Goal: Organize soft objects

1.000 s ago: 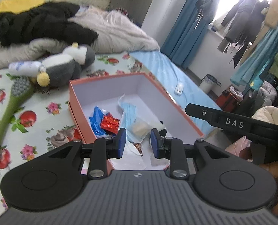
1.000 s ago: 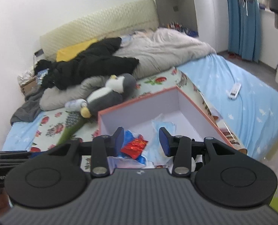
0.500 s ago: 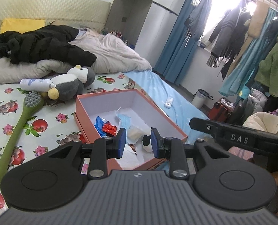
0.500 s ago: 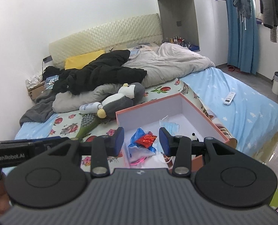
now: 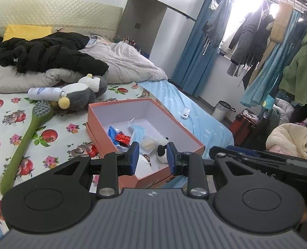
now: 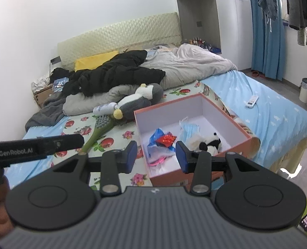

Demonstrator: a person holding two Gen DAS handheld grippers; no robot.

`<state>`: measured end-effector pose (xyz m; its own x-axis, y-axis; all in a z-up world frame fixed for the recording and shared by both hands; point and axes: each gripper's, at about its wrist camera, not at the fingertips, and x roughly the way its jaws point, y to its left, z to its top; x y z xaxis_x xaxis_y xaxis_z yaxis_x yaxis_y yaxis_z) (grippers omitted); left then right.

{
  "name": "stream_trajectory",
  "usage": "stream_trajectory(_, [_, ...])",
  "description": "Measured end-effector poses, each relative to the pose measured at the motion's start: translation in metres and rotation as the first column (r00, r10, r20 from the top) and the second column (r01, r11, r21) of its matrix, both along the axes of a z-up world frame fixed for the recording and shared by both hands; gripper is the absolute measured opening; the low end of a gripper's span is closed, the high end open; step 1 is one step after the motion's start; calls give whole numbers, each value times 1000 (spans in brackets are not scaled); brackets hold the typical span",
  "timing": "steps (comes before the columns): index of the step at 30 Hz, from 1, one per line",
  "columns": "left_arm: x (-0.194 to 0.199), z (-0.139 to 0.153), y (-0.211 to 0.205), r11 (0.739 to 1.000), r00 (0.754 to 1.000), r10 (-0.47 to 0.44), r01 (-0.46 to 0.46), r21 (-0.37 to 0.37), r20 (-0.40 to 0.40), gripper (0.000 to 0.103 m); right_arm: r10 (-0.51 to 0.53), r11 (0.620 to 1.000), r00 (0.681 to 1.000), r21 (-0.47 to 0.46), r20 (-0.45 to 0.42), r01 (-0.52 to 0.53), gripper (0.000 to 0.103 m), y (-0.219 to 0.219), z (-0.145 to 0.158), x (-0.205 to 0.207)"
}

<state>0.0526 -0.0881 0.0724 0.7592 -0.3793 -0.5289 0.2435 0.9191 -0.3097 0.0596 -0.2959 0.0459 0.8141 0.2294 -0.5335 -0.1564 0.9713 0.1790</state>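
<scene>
Right now both grippers hang above the near edge of the bed w/ nothing between their blue pads — left gripper (image 5: 151,156) has its jaws parted a moderate gap, right gripper (image 6: 156,155) a bit wider, both empty. Orange box (image 6: 244,133) sits open on the floral sheet (image 5: 14,124), white inside, near the bed's front corner. In it: a small panda plush (image 6: 211,144) toward the right wall, a blue face mask (image 6: 189,129) just behind it, a red foil packet (image 6: 166,139) on top of a blue wrapper (image 6: 156,134), plus something pink (image 6: 158,161) at the near end. Outside the box, just behind its far-left corner, lies a grey-and-white penguin plush (image 5: 81,92) on its side, touching a white bottle (image 5: 44,93). Green long-handled brush (image 5: 27,137) lies diagonally left of the box, head next to the penguin's yellow foot. Further back — black jacket (image 5: 45,55) piled on grey bedding, yellow pillow (image 5: 27,31) by the headboard. White remote (image 6: 252,101) rests on the blue sheet, right of the box, well apart.
</scene>
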Motion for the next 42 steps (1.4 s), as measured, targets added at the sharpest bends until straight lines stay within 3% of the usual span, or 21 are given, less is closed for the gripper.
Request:
stream_trajectory(14, [-3,-15,-2,1000,1000,1,-1,13,-31,34,-13,1000,999,-18,-32,13,44,1,-13,-7])
stream_trajectory(16, [-2,-16,-1,1000,999,7,-7,11,-36,48,-20,1000,999,-15,-39,20,44,0,-15,-6])
stream_trajectory(18, [-1,-17,-1,1000,999,15,-14,16,-39,69,-27,1000,998,-8,-49,27,44,-2,-17,-4])
stream_trajectory(20, [0,-17,1,999,999,32,-31,29,-34,80,-34,999,998,-12,-55,34,60,-4,-18,-2])
stream_trajectory(21, [0,-17,2,999,999,38,-37,31,-34,85,-44,999,998,-14,-53,43,85,-4,-18,-1])
stream_trajectory(22, [1,-17,3,999,999,43,-42,27,-33,87,-53,999,997,-13,-49,52,103,-6,-19,-1])
stream_trajectory(30, [5,-15,8,997,998,66,-65,40,-13,100,-101,995,994,-29,-43,99,103,-12,-20,3])
stream_trajectory(42, [5,-18,5,994,997,68,-64,85,-40,100,-97,995,994,-34,-49,95,103,-11,-20,4])
